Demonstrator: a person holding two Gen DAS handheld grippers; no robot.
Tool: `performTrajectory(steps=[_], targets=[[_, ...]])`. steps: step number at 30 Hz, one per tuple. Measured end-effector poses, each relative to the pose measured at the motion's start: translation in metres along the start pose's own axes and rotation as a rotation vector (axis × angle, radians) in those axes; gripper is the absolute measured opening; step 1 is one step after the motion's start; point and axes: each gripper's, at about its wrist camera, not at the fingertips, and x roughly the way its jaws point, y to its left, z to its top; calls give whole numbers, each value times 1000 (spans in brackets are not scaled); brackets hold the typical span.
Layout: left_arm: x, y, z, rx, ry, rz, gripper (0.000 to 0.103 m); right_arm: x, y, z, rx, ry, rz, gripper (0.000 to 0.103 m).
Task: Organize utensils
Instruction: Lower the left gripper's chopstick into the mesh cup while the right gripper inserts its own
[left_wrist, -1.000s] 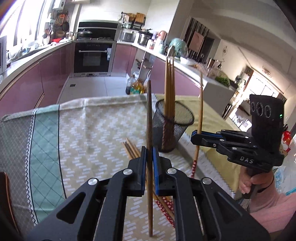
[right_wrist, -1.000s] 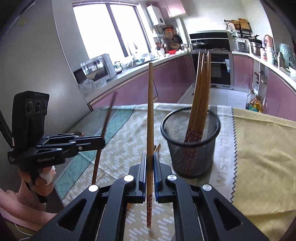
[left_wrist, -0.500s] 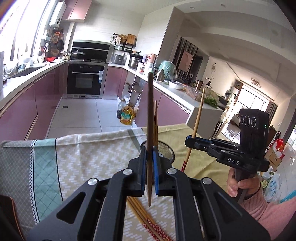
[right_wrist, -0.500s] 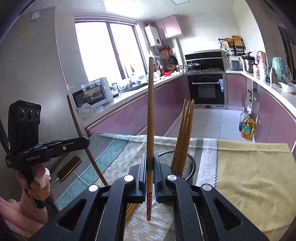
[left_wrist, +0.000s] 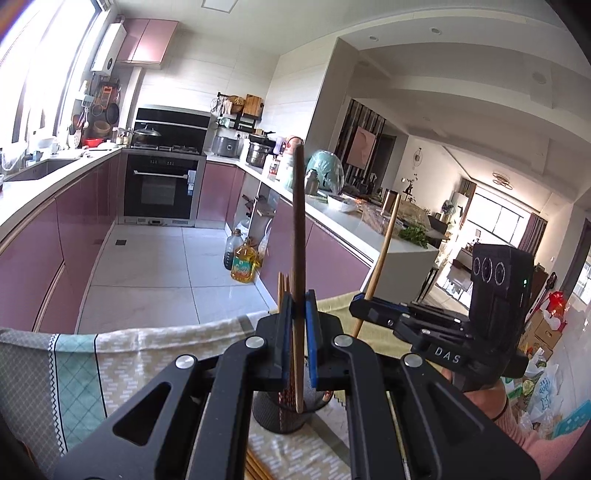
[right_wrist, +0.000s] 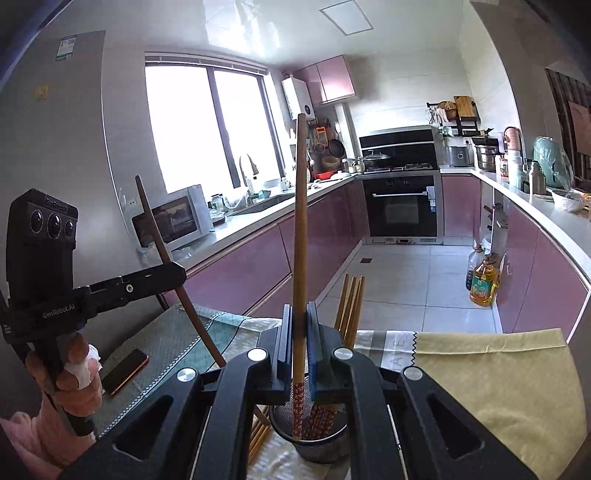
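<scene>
Two black two-finger grippers: left gripper (left_wrist: 298, 336) clamped on one dark-brown wooden chopstick (left_wrist: 298, 258), right gripper (right_wrist: 299, 343) on one red-patterned chopstick (right_wrist: 300, 236), both upright above one black mesh holder (right_wrist: 319, 439).

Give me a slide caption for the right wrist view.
Right gripper holds a chopstick upright over the mesh holder; left gripper grips another.

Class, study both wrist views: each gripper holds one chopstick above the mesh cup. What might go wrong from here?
1. The left gripper and right gripper each pinch only a single chopstick along a narrow strip, so it may pivot or slip.
2. The mesh cup already holds chopsticks; a lowered tip may strike them or the rim.
3. Both grippers converge on one cup and may collide.
</scene>
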Motion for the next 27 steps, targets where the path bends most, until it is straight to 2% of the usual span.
performTrajectory(steps=[6, 13, 20, 23, 27], targets=[[23, -5, 2, 33, 33, 39, 7, 15, -11, -5, 21, 21, -18, 6], [55, -8, -16, 97, 149, 89, 7, 35, -19, -18, 45, 91, -31, 6], [82, -6, -35, 139, 270, 72, 7, 55, -20, -33, 51, 218, -37, 6], [89, -3, -39, 142, 299, 70, 7, 63, -22, -39, 61, 270, -34, 6], [99, 4, -38, 126, 318, 74, 7, 69, -28, -41, 85, 293, -33, 6]])
